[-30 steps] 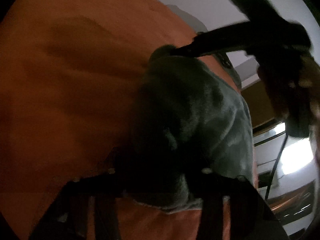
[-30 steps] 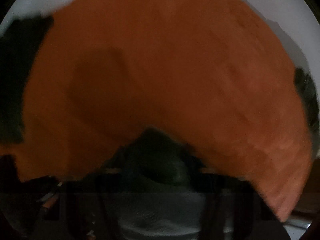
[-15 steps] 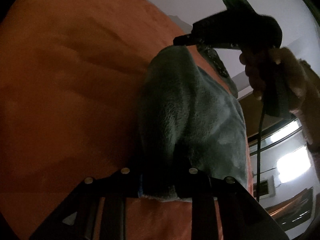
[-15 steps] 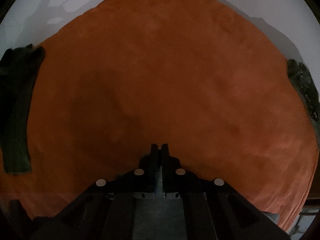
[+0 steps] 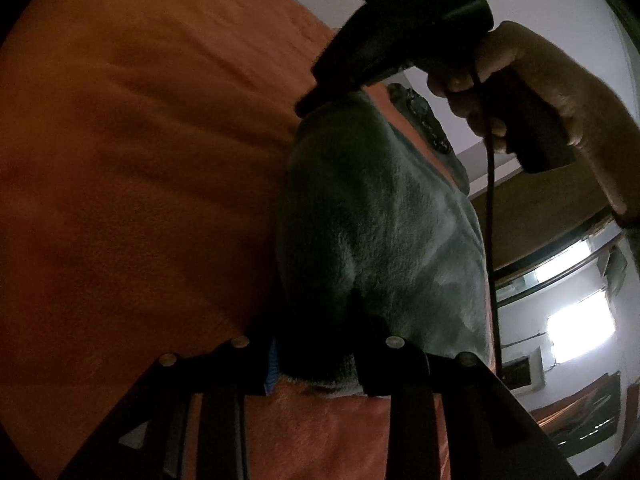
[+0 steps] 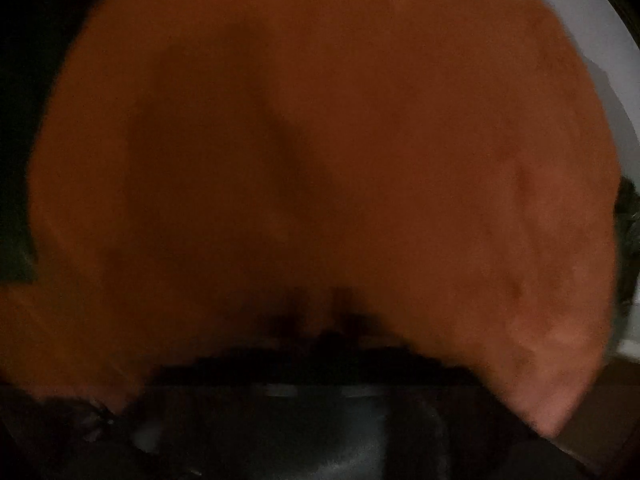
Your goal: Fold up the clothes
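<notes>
A grey fleece cloth is held up over an orange blanket. My left gripper clamps the cloth's near edge, and its jaws are opening slightly with the cloth still between them. My right gripper, held by a hand, meets the cloth's far corner with its tips together. The right wrist view is blurred. There my right gripper is a dark shape pointing down at the orange blanket, with grey cloth under it.
A dark patterned garment lies at the blanket's far edge beyond the grey cloth. Another dark green garment lies at the blanket's left side in the right wrist view. A black cable hangs from the right gripper. White wall and a bright window are behind.
The right gripper closed its jaws and sank toward the blanket while holding the cloth's far corner. The left gripper stayed in place holding the near edge.
</notes>
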`<state>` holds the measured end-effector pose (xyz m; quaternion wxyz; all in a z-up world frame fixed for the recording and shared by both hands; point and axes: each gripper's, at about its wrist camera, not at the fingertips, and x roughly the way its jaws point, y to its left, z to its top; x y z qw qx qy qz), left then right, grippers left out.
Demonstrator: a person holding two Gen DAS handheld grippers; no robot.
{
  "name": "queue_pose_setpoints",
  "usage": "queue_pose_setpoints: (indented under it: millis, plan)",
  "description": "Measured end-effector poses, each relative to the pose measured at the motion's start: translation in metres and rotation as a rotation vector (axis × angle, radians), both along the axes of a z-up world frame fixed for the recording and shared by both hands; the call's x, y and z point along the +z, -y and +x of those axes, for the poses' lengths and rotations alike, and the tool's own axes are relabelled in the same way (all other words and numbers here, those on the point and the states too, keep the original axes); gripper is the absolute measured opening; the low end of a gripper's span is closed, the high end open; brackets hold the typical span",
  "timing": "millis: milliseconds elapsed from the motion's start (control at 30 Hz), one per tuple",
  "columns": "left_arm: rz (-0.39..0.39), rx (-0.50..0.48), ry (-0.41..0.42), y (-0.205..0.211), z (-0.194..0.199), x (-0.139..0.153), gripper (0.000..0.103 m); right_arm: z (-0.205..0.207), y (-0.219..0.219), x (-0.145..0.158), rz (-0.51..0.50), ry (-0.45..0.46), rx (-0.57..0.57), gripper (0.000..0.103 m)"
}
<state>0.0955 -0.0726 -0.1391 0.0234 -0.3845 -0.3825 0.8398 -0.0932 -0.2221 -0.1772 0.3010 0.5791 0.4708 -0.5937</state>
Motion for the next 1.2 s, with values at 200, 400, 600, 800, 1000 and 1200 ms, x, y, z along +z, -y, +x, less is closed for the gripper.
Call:
queue_pose_setpoints:
  millis: [200, 400, 600, 800, 1000, 1200]
  plan:
    - [-0.022, 0.003, 0.008, -0.005, -0.002, -0.002, 0.030, -0.020, -0.005, 0.051, -0.152, -0.158, -0.043, 0.000]
    - [-0.019, 0.002, 0.012, -0.002, -0.006, -0.001, 0.030, -0.018, -0.007, 0.028, -0.032, 0.119, -0.106, 0.061]
    - [-0.012, 0.003, 0.011, 0.001, 0.001, -0.006, 0.030, 0.001, -0.004, -0.011, 0.173, 0.046, 0.047, 0.008]
    - [-0.019, 0.001, 0.015, 0.001, 0.004, -0.009, 0.030, -0.034, -0.015, 0.012, 0.012, 0.049, -0.107, 0.004]
    - [-0.028, -0.010, 0.014, -0.001, 0.009, -0.011, 0.031, -0.085, -0.038, 0.027, -0.127, 0.067, -0.296, 0.000]
    - [0.065, 0.000, -0.005, 0.010, 0.007, -0.014, 0.031, -0.068, -0.063, 0.054, -0.302, 0.197, -0.254, 0.024]
